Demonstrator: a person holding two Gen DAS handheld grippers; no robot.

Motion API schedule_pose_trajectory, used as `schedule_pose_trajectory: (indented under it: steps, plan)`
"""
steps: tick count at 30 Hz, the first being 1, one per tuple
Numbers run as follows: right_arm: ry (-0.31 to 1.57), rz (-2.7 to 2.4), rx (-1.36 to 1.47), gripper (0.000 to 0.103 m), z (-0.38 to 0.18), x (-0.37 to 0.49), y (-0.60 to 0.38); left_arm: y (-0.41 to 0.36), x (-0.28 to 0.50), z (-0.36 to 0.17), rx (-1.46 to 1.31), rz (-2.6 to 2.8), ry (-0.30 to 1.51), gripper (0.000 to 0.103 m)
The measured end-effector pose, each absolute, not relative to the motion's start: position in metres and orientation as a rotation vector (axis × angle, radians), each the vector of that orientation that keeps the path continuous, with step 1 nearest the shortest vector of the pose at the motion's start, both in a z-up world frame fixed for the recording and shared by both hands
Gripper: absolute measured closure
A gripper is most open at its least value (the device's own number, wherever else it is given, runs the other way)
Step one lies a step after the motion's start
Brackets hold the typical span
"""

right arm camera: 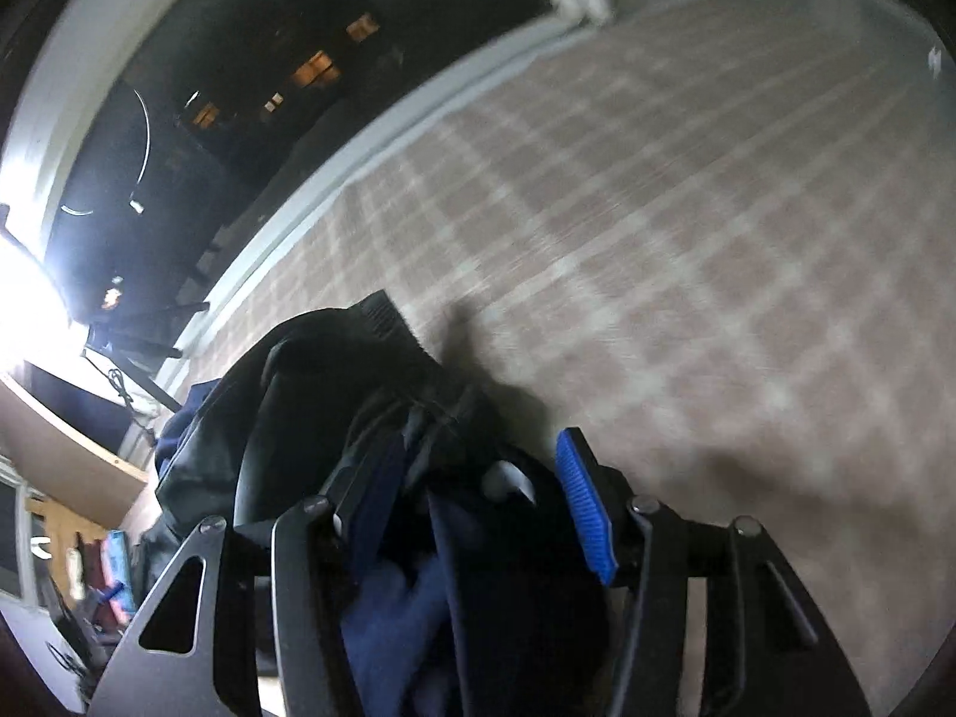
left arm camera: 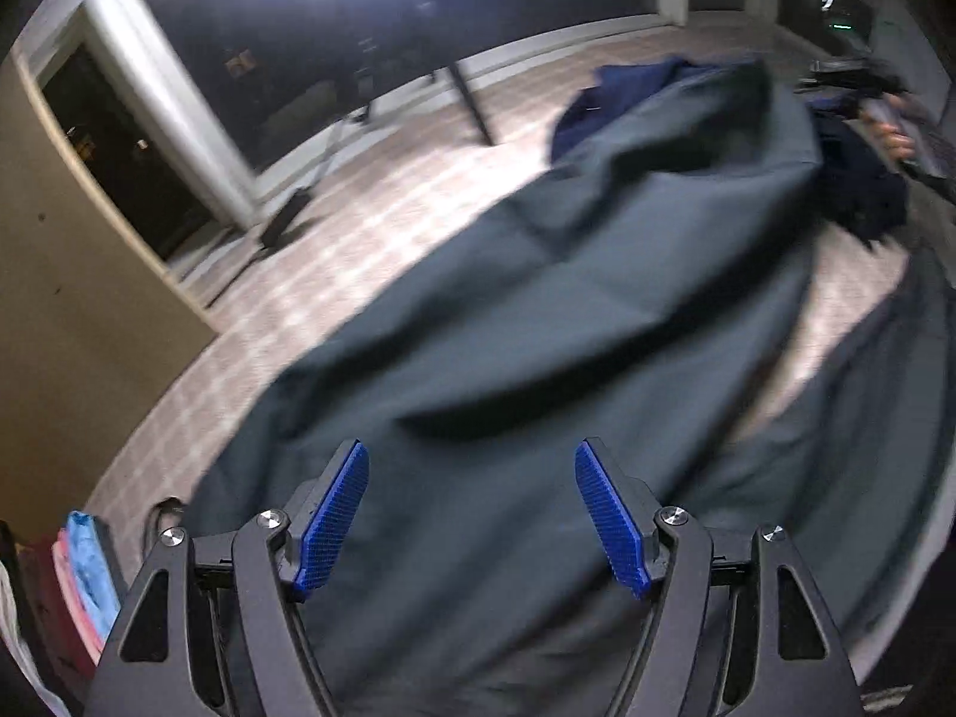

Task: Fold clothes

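My left gripper (left arm camera: 472,514) hovers with jaws spread wide and nothing between them, just above the near end of the dark green garment (left arm camera: 538,322), which lies stretched over the checkered bedspread (left arm camera: 358,251). At the garment's far end, my right gripper (right arm camera: 472,508) has bunched green and navy cloth (right arm camera: 418,597) between its jaws; whether they pinch it I cannot tell. I'd judge that pulling the garment taut and flat matters before any crease.
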State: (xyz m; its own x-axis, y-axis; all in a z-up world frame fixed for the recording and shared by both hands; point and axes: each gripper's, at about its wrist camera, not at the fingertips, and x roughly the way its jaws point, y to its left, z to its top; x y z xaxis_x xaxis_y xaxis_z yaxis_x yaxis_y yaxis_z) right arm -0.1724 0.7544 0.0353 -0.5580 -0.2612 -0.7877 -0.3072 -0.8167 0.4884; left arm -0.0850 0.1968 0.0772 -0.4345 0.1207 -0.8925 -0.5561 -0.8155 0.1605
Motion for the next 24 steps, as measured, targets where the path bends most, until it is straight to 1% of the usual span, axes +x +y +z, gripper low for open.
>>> schedule_pose_trajectory:
  steps: [4, 5, 6, 7, 8, 10, 14, 17, 19, 20, 22, 24]
  plan:
    - [1.052, 2.649, -1.381, 0.048, 0.051, -0.162, 0.748, 0.208, -0.061, 0.085, -1.384, 2.285, 0.662, 0.033]
    - [1.079, 2.665, -1.359, 0.051, 0.055, -0.159, 0.747, 0.207, -0.058, 0.087, -1.391, 2.29, 0.666, 0.033]
    - [1.107, 2.68, -1.337, 0.068, 0.059, -0.157, 0.745, 0.203, -0.057, 0.087, -1.404, 2.304, 0.657, 0.033]
    - [1.135, 2.696, -1.314, 0.081, 0.063, -0.154, 0.744, 0.199, -0.056, 0.088, -1.418, 2.317, 0.648, 0.033]
    - [1.162, 2.711, -1.291, 0.081, 0.067, -0.152, 0.742, 0.194, -0.057, 0.088, -1.434, 2.33, 0.639, 0.033]
    - [1.218, 2.74, -1.244, 0.085, 0.075, -0.147, 0.739, 0.186, -0.057, 0.089, -1.469, 2.354, 0.631, 0.033]
    - [1.313, 2.788, -1.142, 0.086, 0.095, -0.132, 0.733, 0.176, -0.054, 0.09, -1.487, 2.374, 0.629, 0.033]
    - [1.271, 2.784, -1.043, 0.09, 0.137, -0.09, 0.729, 0.174, -0.049, 0.093, -1.468, 2.377, 0.632, 0.033]
    - [1.242, 2.779, -0.979, 0.09, 0.166, -0.061, 0.727, 0.172, -0.047, 0.094, -1.46, 2.38, 0.625, 0.033]
    - [1.194, 2.77, -0.96, 0.09, 0.174, -0.05, 0.726, 0.172, -0.045, 0.094, -1.457, 2.376, 0.616, 0.033]
    - [0.992, 2.702, -0.972, 0.092, 0.17, -0.04, 0.725, 0.17, -0.04, 0.095, -1.446, 2.378, 0.61, 0.033]
    - [0.766, 2.57, -1.095, 0.091, 0.136, -0.047, 0.732, 0.167, -0.034, 0.097, -1.436, 2.383, 0.599, 0.033]
